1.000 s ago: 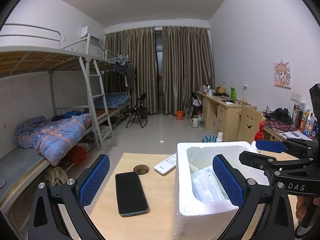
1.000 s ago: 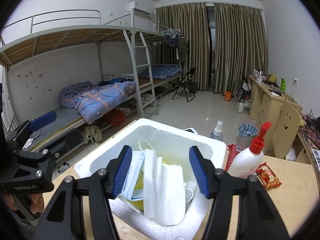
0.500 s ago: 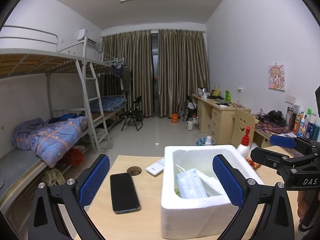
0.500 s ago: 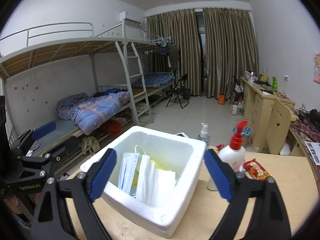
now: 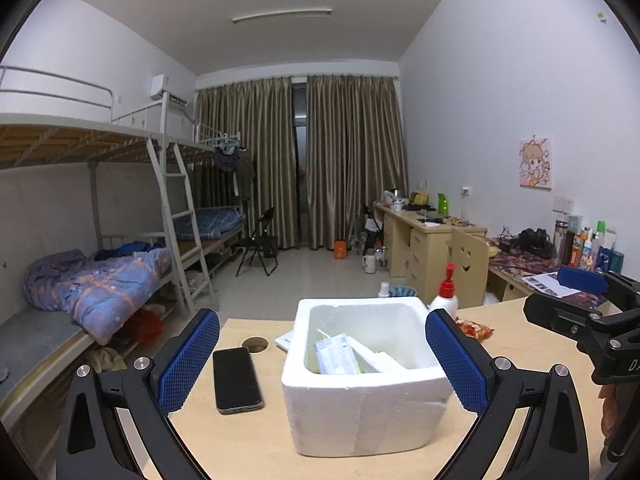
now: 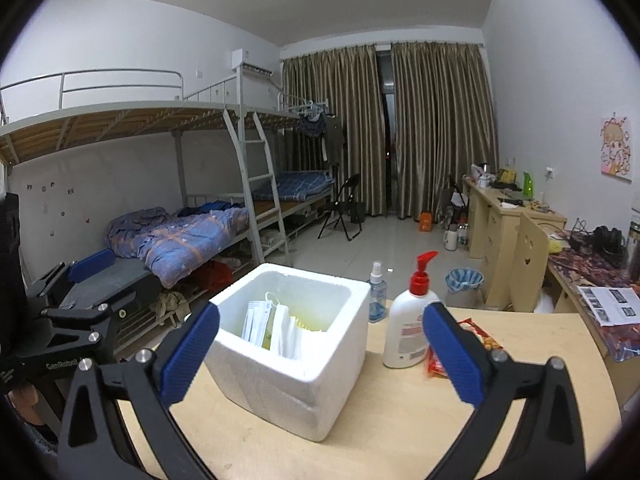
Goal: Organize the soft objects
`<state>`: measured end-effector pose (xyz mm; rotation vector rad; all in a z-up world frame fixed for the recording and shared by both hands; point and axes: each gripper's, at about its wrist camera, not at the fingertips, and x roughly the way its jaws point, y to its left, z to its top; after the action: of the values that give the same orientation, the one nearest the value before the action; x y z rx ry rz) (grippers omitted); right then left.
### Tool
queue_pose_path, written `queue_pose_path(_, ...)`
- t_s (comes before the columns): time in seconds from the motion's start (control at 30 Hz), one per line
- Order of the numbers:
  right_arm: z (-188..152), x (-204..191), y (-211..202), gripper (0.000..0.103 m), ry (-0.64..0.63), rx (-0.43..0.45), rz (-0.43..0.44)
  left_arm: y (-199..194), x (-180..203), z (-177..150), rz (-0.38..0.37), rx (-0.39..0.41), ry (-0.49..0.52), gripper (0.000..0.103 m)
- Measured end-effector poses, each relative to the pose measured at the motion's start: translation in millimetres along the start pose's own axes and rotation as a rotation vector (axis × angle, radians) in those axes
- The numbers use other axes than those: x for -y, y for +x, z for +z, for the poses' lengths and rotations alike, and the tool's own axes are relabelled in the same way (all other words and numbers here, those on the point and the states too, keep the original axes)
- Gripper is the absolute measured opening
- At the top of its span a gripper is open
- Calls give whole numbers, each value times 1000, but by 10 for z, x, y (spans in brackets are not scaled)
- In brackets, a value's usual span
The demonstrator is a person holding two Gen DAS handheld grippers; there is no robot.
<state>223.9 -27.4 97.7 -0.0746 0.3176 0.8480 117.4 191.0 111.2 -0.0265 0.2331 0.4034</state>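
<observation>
Left wrist view: wooden table (image 5: 532, 360) carries a white foam box (image 5: 360, 408), standing upright near the middle. Inside the box lie face masks (image 5: 336, 356), some in clear packs, leaning w/ other white soft pieces against a wall. Left gripper (image 5: 322, 354) hangs in front of the box, jaws wide apart, nothing between the pads. Right gripper (image 6: 320, 354), seen in right wrist view, has just been opening; its jaws now stand at full spread, empty, short of the box. A white pump bottle (image 6: 410, 320) w/ red top stands beside the box, a small spray bottle (image 6: 377, 294) behind, a red snack packet (image 6: 480, 340) nearby. A dark phone (image 5: 237, 380) lies flat left of the box.
</observation>
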Motion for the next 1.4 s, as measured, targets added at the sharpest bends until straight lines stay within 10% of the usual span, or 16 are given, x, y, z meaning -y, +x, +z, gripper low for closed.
queue_pose_path(1.4, -1176, 141, -1170, 103, 83, 106, -54, -1116, 422, -850, -134, 57, -52, 103)
